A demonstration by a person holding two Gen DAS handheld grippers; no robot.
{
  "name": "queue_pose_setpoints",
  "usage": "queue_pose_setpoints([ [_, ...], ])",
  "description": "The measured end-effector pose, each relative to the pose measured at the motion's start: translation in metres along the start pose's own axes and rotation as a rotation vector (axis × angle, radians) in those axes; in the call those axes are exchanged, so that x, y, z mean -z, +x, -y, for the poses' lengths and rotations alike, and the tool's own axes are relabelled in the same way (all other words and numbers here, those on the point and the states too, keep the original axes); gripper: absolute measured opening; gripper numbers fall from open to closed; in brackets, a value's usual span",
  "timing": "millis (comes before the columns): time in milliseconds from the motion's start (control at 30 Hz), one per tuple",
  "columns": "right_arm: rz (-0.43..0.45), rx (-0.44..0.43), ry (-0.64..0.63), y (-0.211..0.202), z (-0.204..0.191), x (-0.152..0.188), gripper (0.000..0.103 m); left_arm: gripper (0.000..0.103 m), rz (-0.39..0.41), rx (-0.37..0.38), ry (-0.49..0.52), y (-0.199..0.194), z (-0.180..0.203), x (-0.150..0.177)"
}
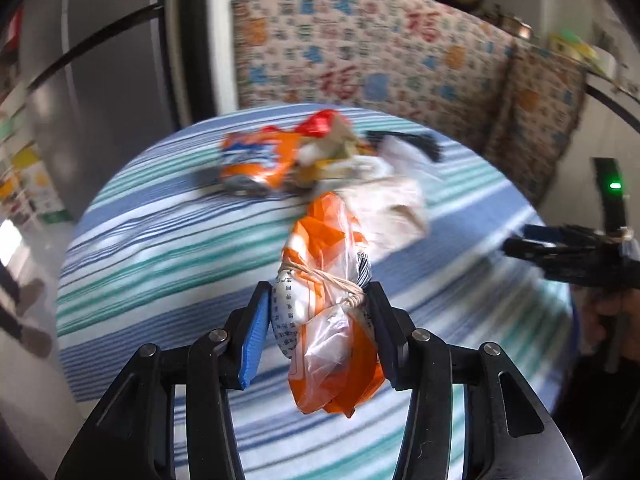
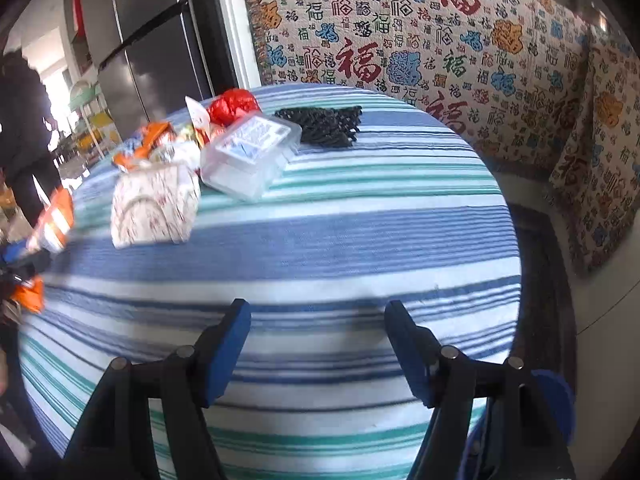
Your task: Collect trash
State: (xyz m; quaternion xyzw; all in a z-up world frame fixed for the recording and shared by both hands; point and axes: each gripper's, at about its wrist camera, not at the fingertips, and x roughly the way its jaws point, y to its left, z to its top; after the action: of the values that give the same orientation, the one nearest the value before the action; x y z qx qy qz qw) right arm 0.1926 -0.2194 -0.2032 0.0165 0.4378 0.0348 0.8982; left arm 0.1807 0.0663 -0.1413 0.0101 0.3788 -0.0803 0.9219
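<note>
My left gripper (image 1: 318, 300) is shut on an orange and clear plastic bag (image 1: 328, 312) tied with string, held above the striped round table (image 1: 160, 248). The same bag shows at the left edge of the right wrist view (image 2: 52, 220). More trash lies at the table's far side: an orange snack packet (image 1: 256, 160), a red wrapper (image 2: 232, 106), a white patterned paper bag (image 2: 154, 208), a clear plastic box (image 2: 250, 154) and a black net (image 2: 320, 124). My right gripper (image 2: 316, 320) is open and empty over the near part of the table; it also shows in the left wrist view (image 1: 568, 252).
A sofa with a patterned cover (image 2: 420, 52) stands behind and to the right of the table. A dark fridge (image 2: 144, 40) stands at the back left. A person in dark clothes (image 2: 24, 120) stands at the far left.
</note>
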Motion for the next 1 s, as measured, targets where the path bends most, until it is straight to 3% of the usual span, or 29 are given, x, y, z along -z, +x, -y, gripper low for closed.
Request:
queue_pose_setpoints([
  [167,0.034,-0.031,0.062,0.009,-0.014,-0.032,0.072,0.049,-0.041,-0.049,-0.123,0.033,-0.029,0.000],
  [333,0.045,-0.058,0.100,0.027,-0.030,-0.065,0.072,0.052,-0.089,-0.039,-0.161,0.052,-0.036,0.002],
  [400,0.030,-0.070,0.118,0.035,-0.035,-0.074,0.072,0.068,-0.082,-0.037,-0.162,0.050,-0.035,0.001],
  [467,0.007,-0.084,0.140,0.045,-0.038,-0.081,0.072,0.072,-0.090,-0.037,-0.171,0.051,-0.038,0.002],
  [800,-0.020,-0.135,0.265,0.076,-0.041,-0.085,0.073,0.086,-0.132,-0.087,-0.093,0.058,-0.026,0.002],
  [1000,-0.030,-0.101,0.285,0.086,-0.036,-0.089,0.074,0.092,-0.150,-0.106,-0.065,0.061,-0.021,0.003],
])
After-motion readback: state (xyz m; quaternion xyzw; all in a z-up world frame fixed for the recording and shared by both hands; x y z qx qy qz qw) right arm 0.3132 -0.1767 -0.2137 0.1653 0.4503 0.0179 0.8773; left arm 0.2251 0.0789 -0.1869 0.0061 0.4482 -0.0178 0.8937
